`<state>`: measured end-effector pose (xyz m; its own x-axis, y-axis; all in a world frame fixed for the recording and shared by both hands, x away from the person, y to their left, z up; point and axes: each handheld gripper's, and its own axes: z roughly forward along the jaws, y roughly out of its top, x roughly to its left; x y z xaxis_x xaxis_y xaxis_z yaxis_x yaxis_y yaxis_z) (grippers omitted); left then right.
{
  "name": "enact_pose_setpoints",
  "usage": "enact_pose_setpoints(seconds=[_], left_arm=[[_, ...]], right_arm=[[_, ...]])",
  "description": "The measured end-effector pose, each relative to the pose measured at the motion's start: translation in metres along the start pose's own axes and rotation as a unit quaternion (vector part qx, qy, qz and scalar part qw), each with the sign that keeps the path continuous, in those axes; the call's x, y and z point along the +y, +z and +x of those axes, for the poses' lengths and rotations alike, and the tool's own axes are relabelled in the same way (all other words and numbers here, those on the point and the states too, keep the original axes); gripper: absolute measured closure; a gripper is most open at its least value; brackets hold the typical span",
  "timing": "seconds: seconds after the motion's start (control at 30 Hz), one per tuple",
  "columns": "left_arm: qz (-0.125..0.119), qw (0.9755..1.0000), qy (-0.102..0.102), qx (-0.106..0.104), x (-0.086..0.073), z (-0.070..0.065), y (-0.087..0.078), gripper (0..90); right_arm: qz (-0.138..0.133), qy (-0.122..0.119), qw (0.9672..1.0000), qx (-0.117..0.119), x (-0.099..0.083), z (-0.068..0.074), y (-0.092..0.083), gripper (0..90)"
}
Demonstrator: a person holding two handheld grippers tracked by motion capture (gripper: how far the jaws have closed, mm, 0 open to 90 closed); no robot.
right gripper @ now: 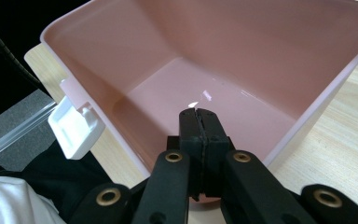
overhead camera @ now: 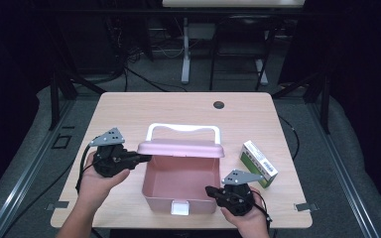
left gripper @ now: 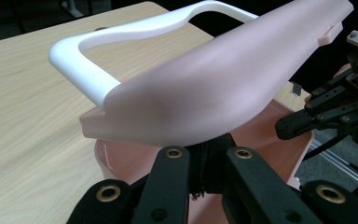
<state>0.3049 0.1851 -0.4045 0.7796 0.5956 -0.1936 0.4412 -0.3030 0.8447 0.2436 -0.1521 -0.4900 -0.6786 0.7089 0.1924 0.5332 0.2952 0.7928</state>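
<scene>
In the high view a pink storage box (overhead camera: 181,181) sits near the front middle of the wooden table (overhead camera: 129,111), its lid (overhead camera: 181,148) raised and tipped back, with the white carry handle (overhead camera: 183,129) behind it. The left gripper (overhead camera: 141,158) reaches in from the left, its tips at the lid's left end. The right gripper (overhead camera: 209,190) lies at the box's front right corner, tips at the rim. A green-and-white carton (overhead camera: 259,163) lies on the table to the right of the box.

In the left gripper view the lid (left gripper: 223,79) fills the frame just above the jaws, which are pressed together on its lower edge; the handle (left gripper: 98,51) arches to the left.

In the right gripper view the jaws are pressed together with nothing between them, over the rim of the open box (right gripper: 223,60). The white latch (right gripper: 74,126) hangs off its front wall.
</scene>
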Motion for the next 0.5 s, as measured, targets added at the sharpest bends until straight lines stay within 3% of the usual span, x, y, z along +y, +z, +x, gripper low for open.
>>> enact_pose_setpoints(seconds=[0.5], left_arm=[[-0.005,1.0000,0.000,0.009,0.0090,0.0005,0.0021,89.7]], right_arm=[[-0.003,0.002,1.0000,0.000,0.0005,-0.0089,0.0010,90.0]])
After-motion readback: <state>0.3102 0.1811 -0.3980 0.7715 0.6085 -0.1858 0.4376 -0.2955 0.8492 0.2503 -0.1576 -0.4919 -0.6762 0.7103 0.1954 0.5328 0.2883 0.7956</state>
